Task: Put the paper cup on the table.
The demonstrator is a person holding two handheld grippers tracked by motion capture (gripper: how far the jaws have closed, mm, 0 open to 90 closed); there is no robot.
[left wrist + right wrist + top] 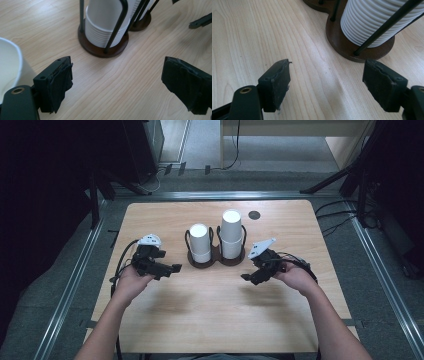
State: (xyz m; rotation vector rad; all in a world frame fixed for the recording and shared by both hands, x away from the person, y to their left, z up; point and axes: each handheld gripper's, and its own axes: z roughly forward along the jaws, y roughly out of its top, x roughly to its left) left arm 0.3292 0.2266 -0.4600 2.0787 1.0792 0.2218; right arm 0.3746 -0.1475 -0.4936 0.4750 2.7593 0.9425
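Two stacks of white paper cups stand upside down in a dark brown cup holder (216,257) near the middle of the wooden table (220,315). The holder has two round bases joined side by side, each ringed by thin black wire loops. The left stack (200,242) is shorter; the right stack (231,234) rises higher. At the bottom of each stack the nested rims show as close white ridges, seen plainly in the right gripper view (372,22).

The left hand-held gripper (167,268) is held low over the table to the left of the holder and slightly nearer the person, jaws spread wide with nothing between them. In its own view part of a white cup (10,65) shows at the left edge, outside the left jaw; I cannot tell what it rests on. The right hand-held gripper (252,277) sits to the right of the holder, also nearer the person, jaws likewise wide apart and empty.

A small dark round spot (254,214) lies on the table beyond the holder, to its right.
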